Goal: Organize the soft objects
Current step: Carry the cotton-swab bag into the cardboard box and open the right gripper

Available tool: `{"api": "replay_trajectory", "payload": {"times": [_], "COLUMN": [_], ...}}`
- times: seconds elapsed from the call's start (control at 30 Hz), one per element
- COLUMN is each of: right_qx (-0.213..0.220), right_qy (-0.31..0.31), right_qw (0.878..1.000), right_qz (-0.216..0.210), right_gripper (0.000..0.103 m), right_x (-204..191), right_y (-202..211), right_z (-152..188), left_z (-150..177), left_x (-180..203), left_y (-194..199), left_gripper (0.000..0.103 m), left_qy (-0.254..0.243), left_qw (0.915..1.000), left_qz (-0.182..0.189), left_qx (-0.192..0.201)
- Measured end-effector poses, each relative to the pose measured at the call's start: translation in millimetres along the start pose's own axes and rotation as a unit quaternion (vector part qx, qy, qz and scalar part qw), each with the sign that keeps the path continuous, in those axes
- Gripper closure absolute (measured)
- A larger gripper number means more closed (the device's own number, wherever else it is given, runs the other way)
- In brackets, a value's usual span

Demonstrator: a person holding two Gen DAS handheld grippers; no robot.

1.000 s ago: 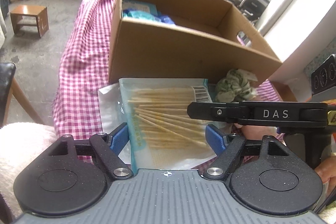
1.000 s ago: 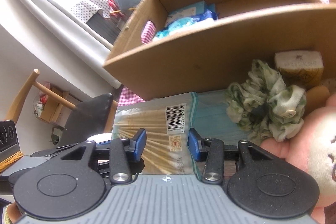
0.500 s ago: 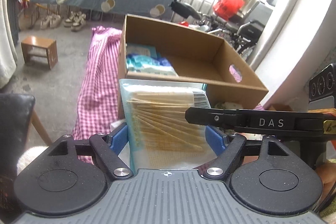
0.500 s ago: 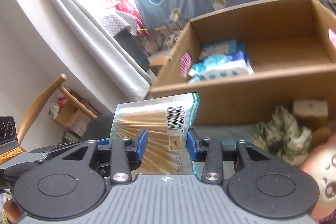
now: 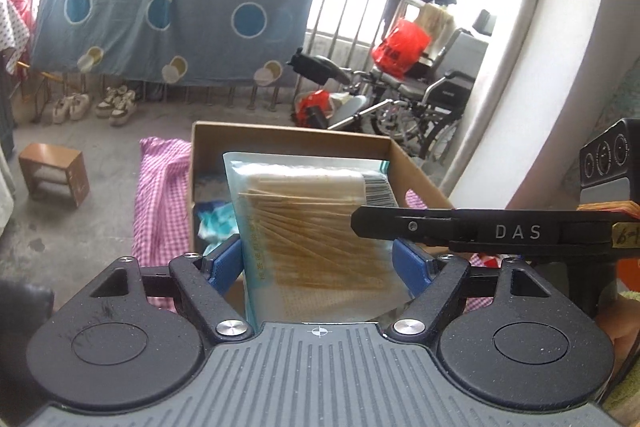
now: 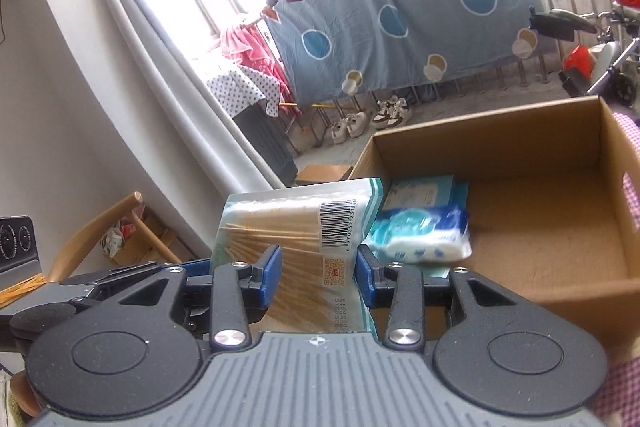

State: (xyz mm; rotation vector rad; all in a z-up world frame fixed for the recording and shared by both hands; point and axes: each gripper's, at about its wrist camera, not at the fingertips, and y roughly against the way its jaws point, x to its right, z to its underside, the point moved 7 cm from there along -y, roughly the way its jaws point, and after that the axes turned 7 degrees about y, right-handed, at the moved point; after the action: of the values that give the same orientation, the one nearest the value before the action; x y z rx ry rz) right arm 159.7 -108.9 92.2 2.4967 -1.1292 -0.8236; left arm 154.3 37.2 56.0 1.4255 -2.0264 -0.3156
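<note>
Matching handheld grippers in matte black and ribbed grey.
Left gripper (image 5: 318, 263) and right gripper (image 6: 316, 269) alike: blue pads on black linkage arms, silver screws at the pivots, round black discs either side of a grooved grey body with a small crosshair mark. White "DAS" lettering along one black finger, a yellow handwritten tag beside it.

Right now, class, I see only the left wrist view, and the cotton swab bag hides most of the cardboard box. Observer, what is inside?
Observer: A blue-and-white tissue pack lies in the left half of the cardboard box.
Operator: Anything else?
Observer: A flat pale-blue packet lies behind it, partly covered.
Operator: Where do the right tongs grip?
Observer: The right tongs pinch the cotton swab bag just below its barcode.
</note>
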Motion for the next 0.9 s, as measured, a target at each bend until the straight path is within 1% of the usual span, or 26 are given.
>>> {"api": "replay_trajectory", "payload": {"times": [0.2, 0.4, 0.53, 0.67, 0.77, 0.9], "right_qx": [-0.009, -0.05, -0.094, -0.138, -0.169, -0.214], "right_qy": [-0.013, -0.038, -0.066, -0.097, -0.109, -0.126], "right_qw": [1.0, 0.997, 0.992, 0.983, 0.976, 0.964], "right_qz": [0.019, 0.045, 0.057, 0.066, 0.078, 0.093], "right_gripper": [0.061, 0.061, 0.06, 0.061, 0.061, 0.061], "right_x": [46, 113, 166, 214, 242, 270], "right_y": [-8, -45, -83, -124, -149, -178], "right_z": [-35, -63, -67, -62, -57, -43], "left_z": [-29, -53, -61, -59, -52, -40], "left_x": [11, 15, 8, -2, -6, -14], "left_y": [-48, -121, -179, -229, -259, -293], "left_gripper": [0.024, 0.024, 0.024, 0.024, 0.024, 0.024], "left_qy": [-0.006, -0.007, 0.007, 0.022, 0.012, 0.018], "left_qw": [0.9992, 0.9949, 0.989, 0.981, 0.9756, 0.9657], "left_qz": [0.024, 0.027, 0.021, 0.007, -0.006, -0.023], "left_qx": [-0.032, -0.097, -0.146, -0.193, -0.219, -0.258]}}
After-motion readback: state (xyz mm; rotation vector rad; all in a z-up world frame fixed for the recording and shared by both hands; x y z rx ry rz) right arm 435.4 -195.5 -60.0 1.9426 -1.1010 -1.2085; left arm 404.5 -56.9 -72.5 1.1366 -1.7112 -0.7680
